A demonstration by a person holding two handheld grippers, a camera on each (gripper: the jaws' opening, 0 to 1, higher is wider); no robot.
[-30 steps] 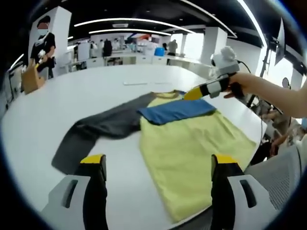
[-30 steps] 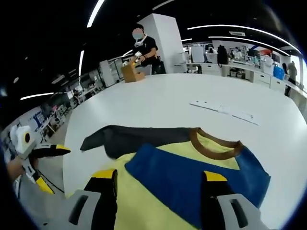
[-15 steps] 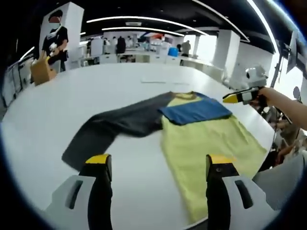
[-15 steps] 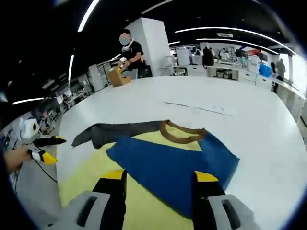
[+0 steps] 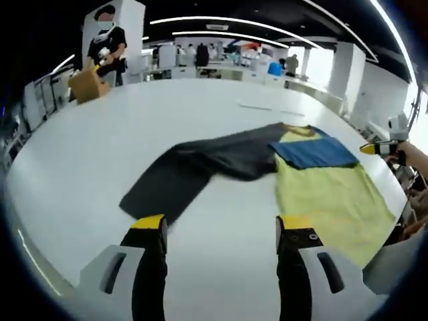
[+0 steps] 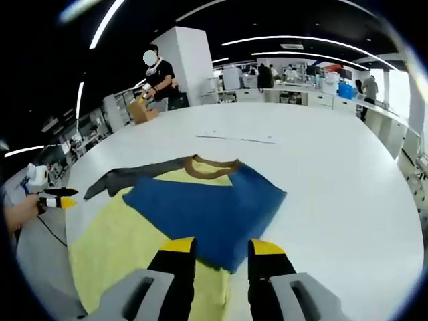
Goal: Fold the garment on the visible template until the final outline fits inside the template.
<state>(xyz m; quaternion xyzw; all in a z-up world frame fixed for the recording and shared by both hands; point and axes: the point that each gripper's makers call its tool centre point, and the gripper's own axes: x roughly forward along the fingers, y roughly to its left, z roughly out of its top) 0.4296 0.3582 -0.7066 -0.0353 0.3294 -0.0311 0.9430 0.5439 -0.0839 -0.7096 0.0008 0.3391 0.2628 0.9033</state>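
Garment (image 5: 334, 194) on bench (image 5: 80, 154): blue sleeve (image 6: 207, 207) folded in, grey sleeve (image 5: 180, 177) apparently still spread. Both hand-held grippers, left (image 5: 217, 231) and right (image 6: 221, 249), parted, empty.

Open-plan office hall, dark ceiling crossed by long curved strip lights (image 5: 221, 21). A wide white table (image 5: 100, 147) takes up the middle of the room. Beyond its far edge stands a white square pillar (image 6: 190, 57); a person in a black top (image 6: 159, 73) works beside it at a brown cardboard box (image 6: 139, 111). Past the pillar, rows of white desks (image 6: 301, 93) with clutter, a blue container (image 6: 344, 89) among them. Bright windows (image 5: 321, 63) to the right of the pillar. Thin white strips (image 6: 234, 138) lie on the table's far part.
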